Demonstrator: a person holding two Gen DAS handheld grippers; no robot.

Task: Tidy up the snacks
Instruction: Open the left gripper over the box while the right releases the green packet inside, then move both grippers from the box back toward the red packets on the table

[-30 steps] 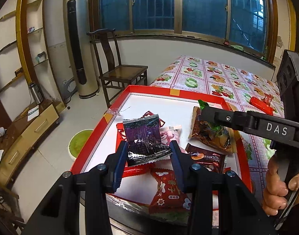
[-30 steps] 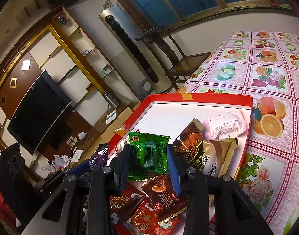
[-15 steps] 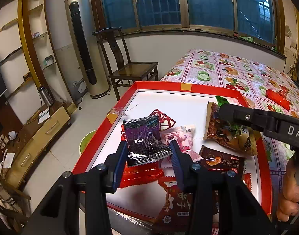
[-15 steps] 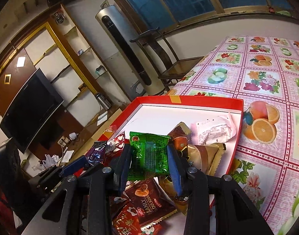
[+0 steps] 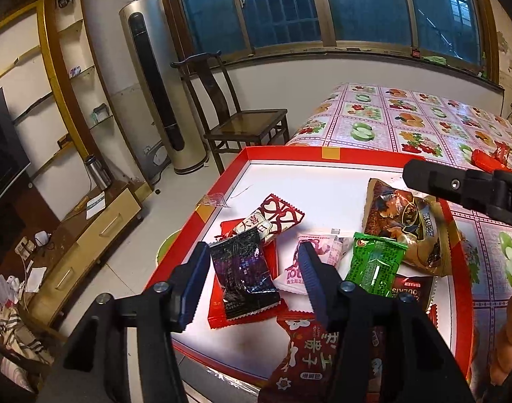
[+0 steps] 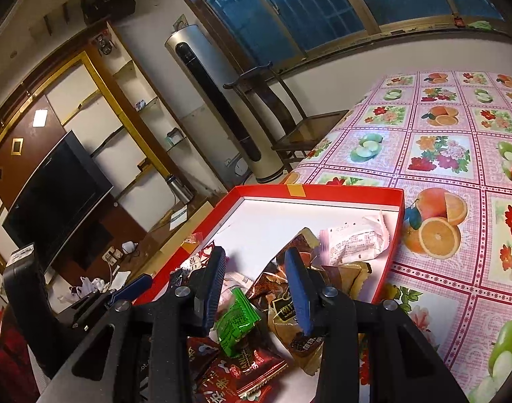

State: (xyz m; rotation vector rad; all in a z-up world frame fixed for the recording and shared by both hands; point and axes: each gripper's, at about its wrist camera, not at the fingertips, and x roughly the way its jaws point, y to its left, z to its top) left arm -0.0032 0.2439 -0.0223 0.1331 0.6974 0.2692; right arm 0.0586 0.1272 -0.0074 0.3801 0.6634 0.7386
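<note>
left gripper (image 5: 252, 277): jaws just opened, dark purple packet (image 5: 244, 273) released onto red tray (image 5: 282, 151) | right gripper (image 6: 256, 290): parted, empty, green packet (image 6: 237, 320) dropped among tray snacks | both drops judged complete

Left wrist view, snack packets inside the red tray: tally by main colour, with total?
In the tray:
Red: 3 (hearts packet, flat packet, white-lettered packet)
Dark red cookie packet: 1
Brown-gold bag: 1
Green packet: 1
Purple-black packet: 1
Pink-white packet: 1
Total: 8 clearly visible
</note>
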